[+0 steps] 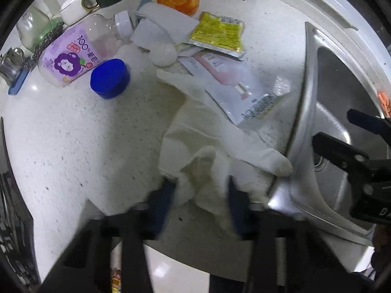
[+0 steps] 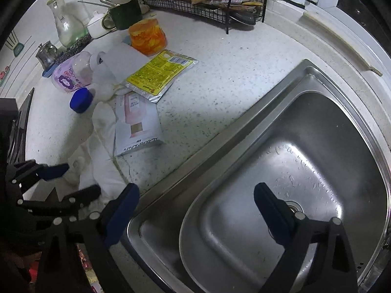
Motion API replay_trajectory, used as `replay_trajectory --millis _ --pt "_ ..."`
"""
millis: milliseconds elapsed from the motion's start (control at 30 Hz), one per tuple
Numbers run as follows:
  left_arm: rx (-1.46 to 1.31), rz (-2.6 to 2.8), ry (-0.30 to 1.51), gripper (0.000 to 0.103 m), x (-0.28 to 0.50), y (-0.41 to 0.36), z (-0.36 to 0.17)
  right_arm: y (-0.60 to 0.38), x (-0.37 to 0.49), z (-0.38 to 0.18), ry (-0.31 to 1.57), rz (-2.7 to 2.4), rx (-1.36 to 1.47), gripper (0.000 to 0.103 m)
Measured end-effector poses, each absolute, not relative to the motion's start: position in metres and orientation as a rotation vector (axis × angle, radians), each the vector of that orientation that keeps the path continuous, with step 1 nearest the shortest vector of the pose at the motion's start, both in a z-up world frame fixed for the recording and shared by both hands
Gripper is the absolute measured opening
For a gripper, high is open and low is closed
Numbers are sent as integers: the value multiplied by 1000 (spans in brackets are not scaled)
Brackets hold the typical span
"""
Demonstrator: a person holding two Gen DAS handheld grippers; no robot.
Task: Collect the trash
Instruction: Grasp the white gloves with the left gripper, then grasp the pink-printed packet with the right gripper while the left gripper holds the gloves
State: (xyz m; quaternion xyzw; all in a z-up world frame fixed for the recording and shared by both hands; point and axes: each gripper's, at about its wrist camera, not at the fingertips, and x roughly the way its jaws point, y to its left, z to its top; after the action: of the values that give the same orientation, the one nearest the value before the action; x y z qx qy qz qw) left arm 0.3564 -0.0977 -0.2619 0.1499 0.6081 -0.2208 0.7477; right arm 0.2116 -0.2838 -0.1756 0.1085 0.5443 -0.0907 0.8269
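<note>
**Left wrist view: collection barely begun**

Left gripper [image 1: 198,190] straddles the crumpled white rubber glove [image 1: 207,146] at the bench's front edge, beside the steel sink [image 2: 305,146], jaws parted, not yet clenched. Right gripper [image 2: 195,210] hangs released over the sink. Purple-labelled plastic bottle [image 1: 73,56], blue cap [image 1: 110,78], yellow foil packet [image 1: 217,34] and pink-printed white pouch [image 1: 234,83] remain uncollected.

A home kitchen: a steel sink [image 2: 305,171] is set into a speckled white tabletop [image 2: 232,73]. A wire rack [image 2: 207,2] holding food, a mug of cutlery [image 2: 124,12], a glass carafe [image 2: 64,22] and a small sugar bowl [image 2: 97,25] stand along the back.
</note>
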Motion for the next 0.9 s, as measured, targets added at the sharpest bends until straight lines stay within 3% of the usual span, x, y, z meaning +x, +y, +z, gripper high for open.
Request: replay_trajectory --millis 33,133,667,900 --pt "305 -491 1339 14 354 -97 -261 -283 212 -176 1156 -189 234 95" --pt "240 -513 1352 7 349 -93 -261 -277 213 -171 1147 -172 235 95" --pt "101 -397 1288 6 353 -39 -221 -241 253 -150 1165 43 -38 95" --pt "56 -394 1329 6 357 -42 -235 -229 277 -171 1239 160 -224 80"
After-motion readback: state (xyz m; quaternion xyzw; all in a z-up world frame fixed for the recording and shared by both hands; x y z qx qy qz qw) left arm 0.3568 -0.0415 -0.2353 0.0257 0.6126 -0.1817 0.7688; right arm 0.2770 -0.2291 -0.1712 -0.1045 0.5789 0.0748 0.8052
